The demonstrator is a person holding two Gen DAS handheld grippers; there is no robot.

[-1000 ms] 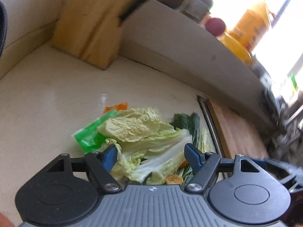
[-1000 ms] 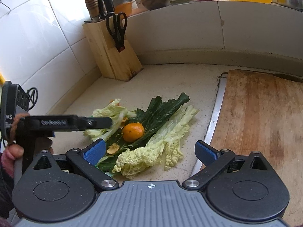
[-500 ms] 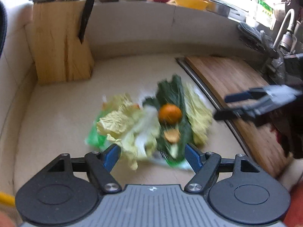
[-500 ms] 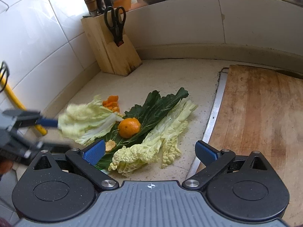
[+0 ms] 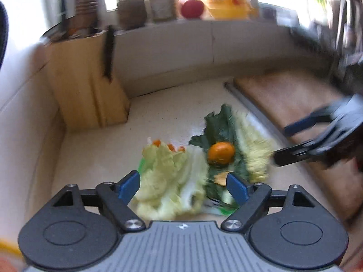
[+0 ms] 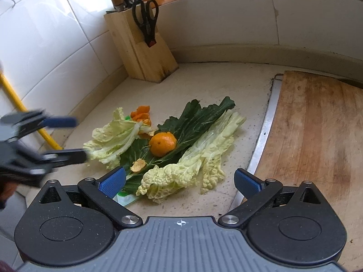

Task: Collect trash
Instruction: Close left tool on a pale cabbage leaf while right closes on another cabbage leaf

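Kitchen scraps lie in a heap on the beige counter: an orange [image 6: 163, 144] on a dark green leaf [image 6: 192, 122], pale cabbage leaves [image 6: 199, 156] to its right, and another pale cabbage leaf [image 6: 113, 136] to its left. Orange peel [image 6: 140, 114] and a green-white wrapper [image 6: 123, 198] lie beside them. My right gripper [image 6: 180, 181] is open, low over the near end of the heap. My left gripper [image 6: 80, 138] is open at the heap's left side, its lower finger by the cabbage leaf's edge. In the blurred left wrist view, the left gripper [image 5: 182, 185] frames that cabbage leaf [image 5: 172, 176], with the orange [image 5: 221, 152] beyond and the right gripper [image 5: 285, 142] off to the right.
A wooden knife block [image 6: 140, 45] with scissors stands in the back corner against white tiles. A wooden cutting board [image 6: 317, 136] lies right of the heap behind a metal rim. Jars, a tomato and a yellow bottle sit on the ledge. A yellow pipe [image 6: 22, 111] runs at left.
My left gripper has drawn back from close over the cabbage and levelled out, staying open. The left cabbage leaf has shifted and now lies flat. The right gripper has hardly moved.
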